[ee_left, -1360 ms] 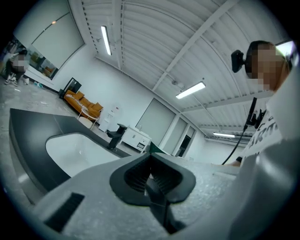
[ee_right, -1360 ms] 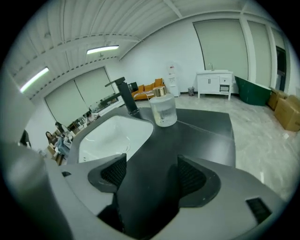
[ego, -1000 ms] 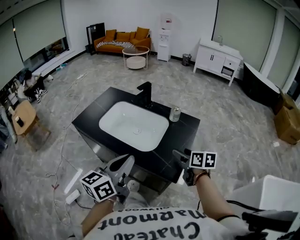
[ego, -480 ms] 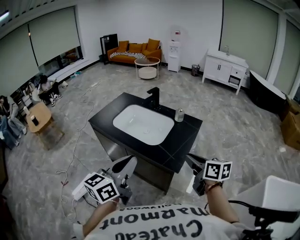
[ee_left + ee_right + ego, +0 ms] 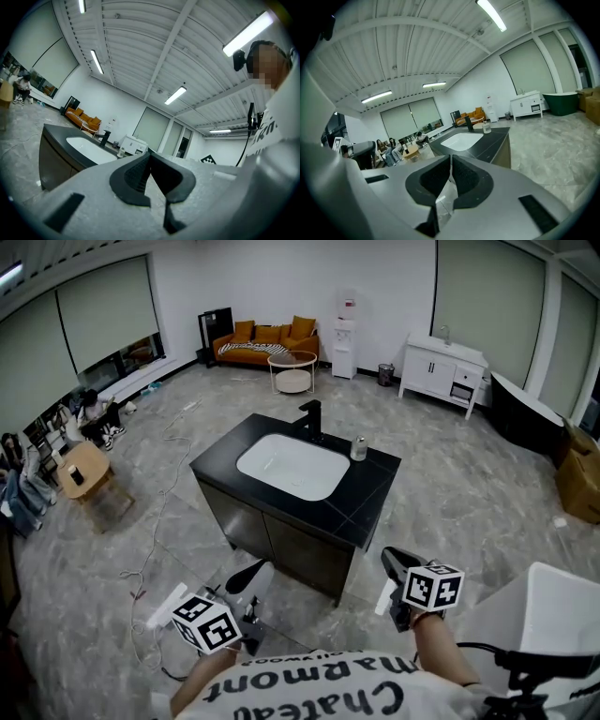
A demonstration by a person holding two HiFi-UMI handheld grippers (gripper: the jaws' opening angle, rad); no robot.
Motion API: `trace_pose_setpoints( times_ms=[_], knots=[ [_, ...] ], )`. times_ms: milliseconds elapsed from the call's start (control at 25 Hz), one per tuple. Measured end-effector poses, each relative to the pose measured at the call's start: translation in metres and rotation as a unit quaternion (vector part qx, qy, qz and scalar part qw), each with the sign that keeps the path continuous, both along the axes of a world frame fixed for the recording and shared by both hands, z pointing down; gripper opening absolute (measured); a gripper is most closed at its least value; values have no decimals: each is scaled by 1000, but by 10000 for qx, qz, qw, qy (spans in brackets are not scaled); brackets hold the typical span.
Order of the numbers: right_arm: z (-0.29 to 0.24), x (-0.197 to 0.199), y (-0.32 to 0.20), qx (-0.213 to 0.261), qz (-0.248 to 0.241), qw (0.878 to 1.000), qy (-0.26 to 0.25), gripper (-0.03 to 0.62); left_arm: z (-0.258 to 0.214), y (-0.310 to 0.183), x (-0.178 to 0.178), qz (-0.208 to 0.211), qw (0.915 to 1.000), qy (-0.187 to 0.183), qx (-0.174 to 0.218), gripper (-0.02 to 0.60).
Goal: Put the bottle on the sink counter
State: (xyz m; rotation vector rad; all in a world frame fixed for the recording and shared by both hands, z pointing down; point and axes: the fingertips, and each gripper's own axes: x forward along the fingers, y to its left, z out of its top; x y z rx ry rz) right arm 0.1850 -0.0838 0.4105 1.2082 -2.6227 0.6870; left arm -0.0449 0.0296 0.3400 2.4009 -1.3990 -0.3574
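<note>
The bottle [image 5: 358, 448] is being left standing on the tabletop [image 5: 370, 491], the left gripper [image 5: 251, 573] and right gripper [image 5: 394, 557] being held well clear, left jaws closed, right jaws closing shut, both empty.

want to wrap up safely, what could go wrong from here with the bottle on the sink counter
1. The bottle stands near the far edge of the sink counter, beside the faucet; a knock could tip it off or into the basin.
2. A loose cable lies on the floor left of the counter, a likely trip risk.
</note>
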Motion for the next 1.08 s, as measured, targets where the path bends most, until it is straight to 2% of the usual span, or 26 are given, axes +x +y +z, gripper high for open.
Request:
trace_pose_setpoints(
  times_ms=[280,440,560,1080],
  knots=[
    [-1,-4,95,-6,-19,10000,20,17,14,87,-2,-26,9997,216,-107,14],
    [5,0,134,-127,-10,9999,44,17,14,119,3,56,9997,247,-46,14],
    [15,3,160,-276,28,9996,-23,17,17,139,5,43,9994,311,-138,14],
    [22,17,204,-303,218,9993,3,17,19,176,18,232,9994,240,-83,14]
  ],
)
